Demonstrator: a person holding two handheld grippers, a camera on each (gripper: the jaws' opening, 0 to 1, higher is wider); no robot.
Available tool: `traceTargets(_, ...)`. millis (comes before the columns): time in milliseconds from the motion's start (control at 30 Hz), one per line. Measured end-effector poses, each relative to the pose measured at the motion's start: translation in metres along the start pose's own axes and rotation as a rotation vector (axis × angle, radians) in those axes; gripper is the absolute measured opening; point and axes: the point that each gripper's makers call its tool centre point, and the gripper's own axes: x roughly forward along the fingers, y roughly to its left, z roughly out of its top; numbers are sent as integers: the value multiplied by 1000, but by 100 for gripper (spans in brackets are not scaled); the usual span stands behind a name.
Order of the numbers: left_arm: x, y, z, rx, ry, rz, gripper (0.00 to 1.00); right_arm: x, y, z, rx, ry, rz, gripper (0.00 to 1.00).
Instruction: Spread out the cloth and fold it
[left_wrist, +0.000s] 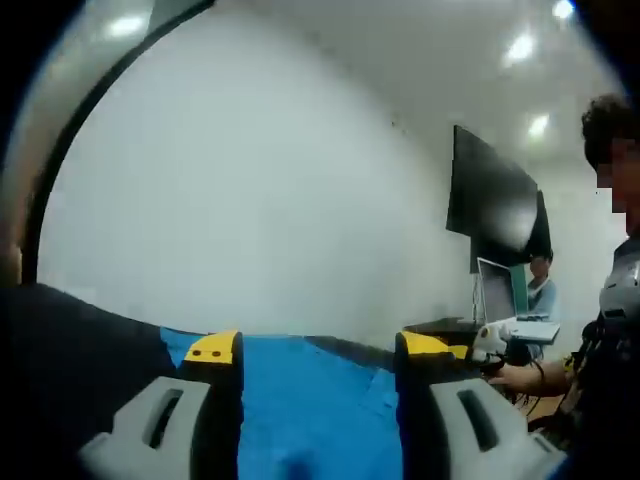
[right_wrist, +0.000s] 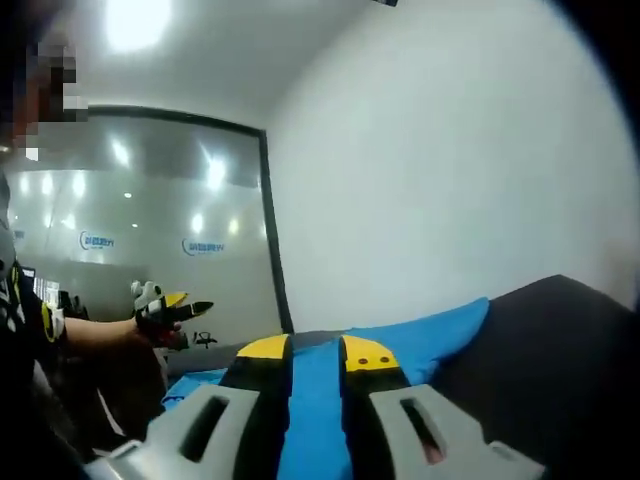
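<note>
A blue cloth (left_wrist: 320, 400) lies on a dark table (left_wrist: 80, 340), running under and between my left gripper's (left_wrist: 318, 347) yellow-tipped jaws, which stand wide apart and open. In the right gripper view the same blue cloth (right_wrist: 430, 335) stretches across the dark table (right_wrist: 560, 340). My right gripper (right_wrist: 315, 350) is low over it with its jaws a narrow gap apart; blue shows in the gap and nothing looks pinched. The right gripper (left_wrist: 497, 342) also shows at the right of the left gripper view, held in a person's hand. The left gripper (right_wrist: 165, 305) shows at the left of the right gripper view, jaws spread.
A white wall (left_wrist: 260, 200) rises behind the table. A dark screen (left_wrist: 490, 195) hangs on it, with a laptop (left_wrist: 500, 295) and a seated person (left_wrist: 543, 290) below. A glass partition (right_wrist: 170, 220) stands to the left in the right gripper view.
</note>
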Motion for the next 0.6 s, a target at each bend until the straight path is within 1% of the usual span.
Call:
traceTargets(33, -7, 3, -3, 3, -3, -2, 63, 0, -4, 1, 20, -5, -14, 16)
traceTargets(100, -17, 8, -5, 1, -15, -6, 63, 1, -6, 5, 32, -18, -24, 18)
traceTargets(133, -20, 9, -2, 1, -53, -9, 63, 1, -5, 9, 44, -31, -24, 21)
traceTargets(200, -24, 11, 1, -10, -84, -11, 62, 1, 1, 20, 58, -68, -16, 38)
traceTargets(233, -26, 11, 1, -11, -84, -15, 63, 0, 6, 26, 46, -76, -9, 44)
traceTargets(267, -26, 7, 1, -1, -88, -26, 65, -1, 11, 32, 5, -81, -5, 49)
traceTargets(300, -25, 2, -1, 47, -79, -48, 68, -4, 15, 34, -45, -67, -4, 49)
traceTargets(333, -25, -5, -7, 104, -46, -65, 71, -7, 19, 38, -99, -56, -13, 49)
traceTargets(367, -25, -13, -14, 163, -15, -96, 72, -8, 22, 41, -138, -45, -14, 49)
traceTargets(400, -26, -20, -22, 227, 20, -121, 73, -11, 25, 44, -167, -38, -13, 49)
traceTargets(433, -26, -26, -30, 277, 55, -143, 73, -13, 28, 48, -192, -47, -18, 49)
traceTargets(467, -28, -32, -38, 303, 85, -164, 72, -17, 31, 50, -224, -44, -19, 49)
traceTargets(533, -32, -44, -53, 297, 147, -209, 71, -26, 38, 43, -273, 17, -4, 49)
traceTargets(600, -37, -49, -64, 327, 185, -232, 70, -31, 41, 38, -315, 50, -1, 49)
